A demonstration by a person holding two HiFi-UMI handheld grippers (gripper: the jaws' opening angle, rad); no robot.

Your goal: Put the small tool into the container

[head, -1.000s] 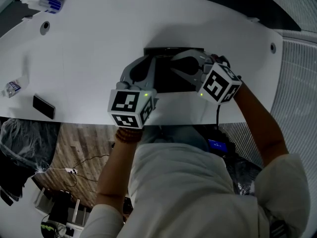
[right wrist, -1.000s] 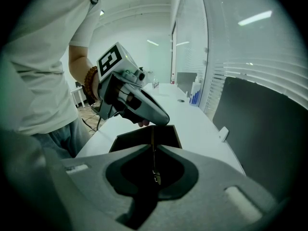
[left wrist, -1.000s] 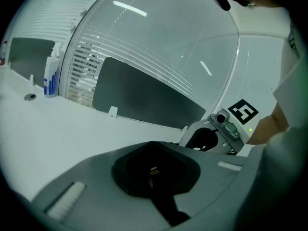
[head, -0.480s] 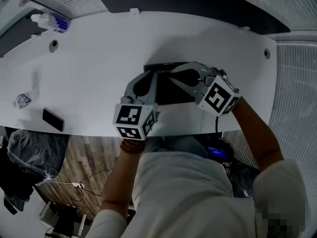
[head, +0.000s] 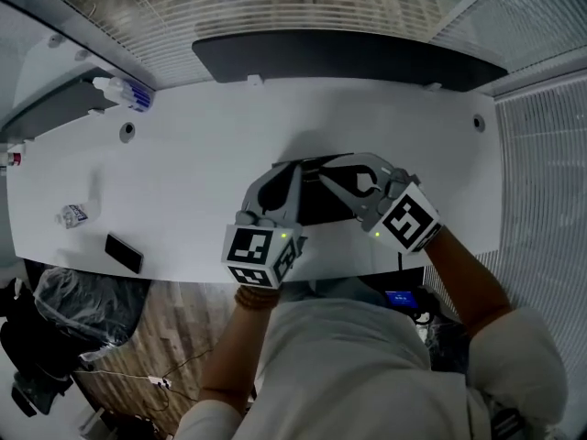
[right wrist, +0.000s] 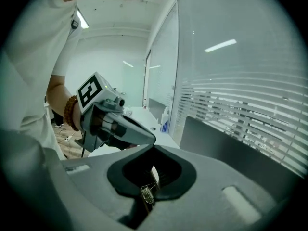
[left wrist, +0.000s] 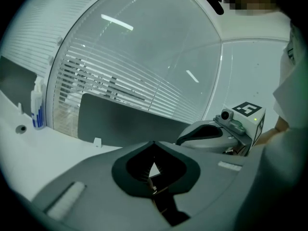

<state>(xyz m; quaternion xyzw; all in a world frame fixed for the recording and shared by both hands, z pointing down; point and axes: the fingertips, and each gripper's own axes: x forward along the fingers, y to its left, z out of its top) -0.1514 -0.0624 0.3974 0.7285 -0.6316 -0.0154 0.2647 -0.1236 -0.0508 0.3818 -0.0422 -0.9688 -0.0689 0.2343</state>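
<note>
Right now both grippers hang close together above the middle of the white table point(head: 183, 172), their tips over the dark container point(head: 321, 207) that sits there. The left gripper point(left wrist: 153, 143) is clenched, its jaws meeting at the tip with only a sliver of light showing behind them. The right gripper point(right wrist: 154, 149) is clenched too, jaws pressed together. A small glint of metal point(right wrist: 148, 192) sits deep in its throat, but I cannot tell whether that is the small tool or part of the claw itself. No view shows the tool clearly.

From the container, a white bottle point(head: 119, 91) stands at ten o'clock near the table's far edge. A small packet point(head: 73, 214) lies at nine o'clock and a dark phone point(head: 122, 253) at eight o'clock, both well apart from the grippers. A long dark panel point(head: 348, 58) runs along the far edge at twelve o'clock.
</note>
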